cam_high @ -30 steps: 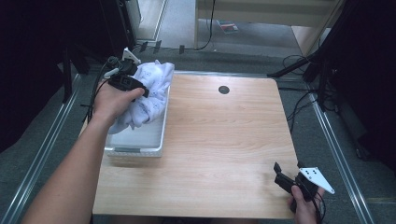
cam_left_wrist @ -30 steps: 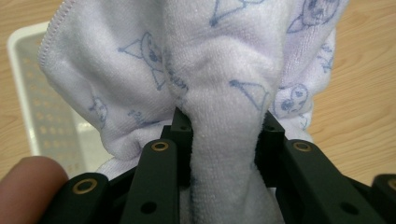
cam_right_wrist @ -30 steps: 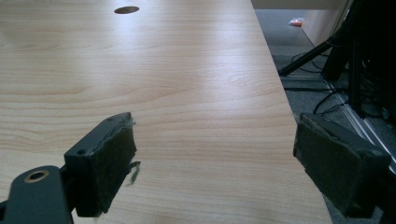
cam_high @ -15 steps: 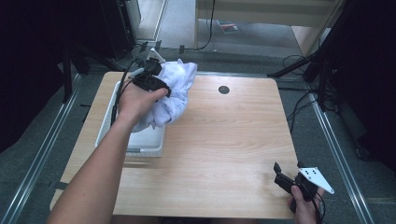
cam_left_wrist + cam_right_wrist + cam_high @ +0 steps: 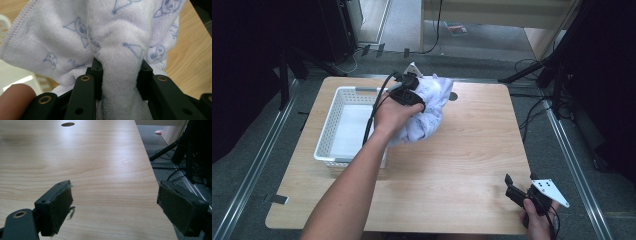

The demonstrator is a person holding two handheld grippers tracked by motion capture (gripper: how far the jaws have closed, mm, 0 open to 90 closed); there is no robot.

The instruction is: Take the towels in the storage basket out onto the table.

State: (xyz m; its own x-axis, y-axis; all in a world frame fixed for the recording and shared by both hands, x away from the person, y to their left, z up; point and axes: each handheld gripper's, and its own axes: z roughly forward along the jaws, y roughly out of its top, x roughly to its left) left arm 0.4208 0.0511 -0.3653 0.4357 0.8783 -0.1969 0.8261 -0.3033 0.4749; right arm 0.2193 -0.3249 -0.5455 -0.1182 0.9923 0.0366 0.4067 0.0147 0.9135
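Step in hand: I am carrying the white towel (image 5: 428, 107) out of the white basket (image 5: 343, 105) with my left gripper (image 5: 408, 92); the bundle is hanging just beside the basket's right wall, over the far middle of the table (image 5: 472, 145), close to the round hole (image 5: 453, 96) near the far edge.

Towel: it is bunched and drooping below my hand; in the left gripper view a thick fold of it (image 5: 120, 75), printed with small blue figures, is rising between my two black jaws, with the rest spreading above and to the sides.

Left gripper: my jaws are squeezing that fold from both sides, closed as far as the cloth is letting them, and holding nothing else.

Right gripper: I am resting my right gripper (image 5: 518, 192) at the near right corner of the table; in the right gripper view its padded fingers (image 5: 58, 206) are standing wide apart with only bare wood between them, touching nothing.

Basket: it is sitting along the left edge, and its inside is looking bare from above.

Next move, as I judge it: lowering the bundle onto open wood toward the middle, and bringing my right gripper in to catch a free edge, so the cloth can be spread.

Risk: the grip is on one fold only, so a quick swing could be letting it slip.
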